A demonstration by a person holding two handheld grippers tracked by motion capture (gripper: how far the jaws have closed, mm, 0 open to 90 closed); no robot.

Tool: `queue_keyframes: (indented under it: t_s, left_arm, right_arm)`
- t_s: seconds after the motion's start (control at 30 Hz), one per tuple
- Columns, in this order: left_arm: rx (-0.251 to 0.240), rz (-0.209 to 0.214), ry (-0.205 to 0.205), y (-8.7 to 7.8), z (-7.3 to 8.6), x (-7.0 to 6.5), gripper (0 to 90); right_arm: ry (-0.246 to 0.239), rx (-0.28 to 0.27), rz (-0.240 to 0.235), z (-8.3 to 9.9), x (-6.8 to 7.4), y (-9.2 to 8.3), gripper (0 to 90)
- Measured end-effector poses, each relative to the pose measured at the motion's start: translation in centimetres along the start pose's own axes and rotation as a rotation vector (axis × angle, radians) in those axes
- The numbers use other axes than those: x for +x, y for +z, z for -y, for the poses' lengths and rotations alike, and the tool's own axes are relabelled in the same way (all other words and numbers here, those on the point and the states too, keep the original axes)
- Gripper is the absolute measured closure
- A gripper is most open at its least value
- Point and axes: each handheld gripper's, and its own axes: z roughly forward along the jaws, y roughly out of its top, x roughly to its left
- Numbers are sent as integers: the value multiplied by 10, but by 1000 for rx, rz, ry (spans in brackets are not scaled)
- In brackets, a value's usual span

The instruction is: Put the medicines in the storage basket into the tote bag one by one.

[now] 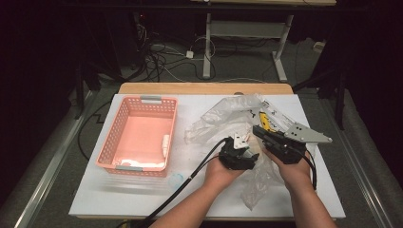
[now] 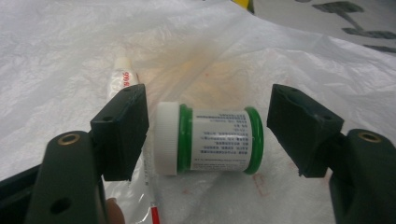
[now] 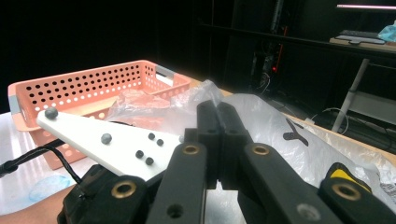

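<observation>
The left hand-held gripper (image 2: 208,135) is open, and a little green jar (image 2: 210,139) lies on its side between its jaws, not touched. The jar's long side runs from jaw to jaw, with its white cap (image 2: 166,138) pointing at the left jaw, on the plastic bag (image 2: 70,56). The right hand-held gripper (image 3: 218,140) is closed tight on nothing.

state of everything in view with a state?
left hand-held gripper: open, jaws either side of the jar, not pressing it
right hand-held gripper: shut
jar: on its side, white cap on
tube: capped, lying in the plastic bag
basket: upright
</observation>
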Motion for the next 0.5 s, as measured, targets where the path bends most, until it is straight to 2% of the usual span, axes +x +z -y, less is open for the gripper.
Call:
queue_keyframes:
  t_s: [0.07, 0.5]
  left_arm:
    - [13, -6, 5, -3, 0, 0, 266]
    - [13, -5, -8, -29, 11, 4, 266]
  right_arm:
    - [-4, 1, -2, 0, 0, 0, 900]
    - [-12, 4, -5, 0, 3, 2, 900]
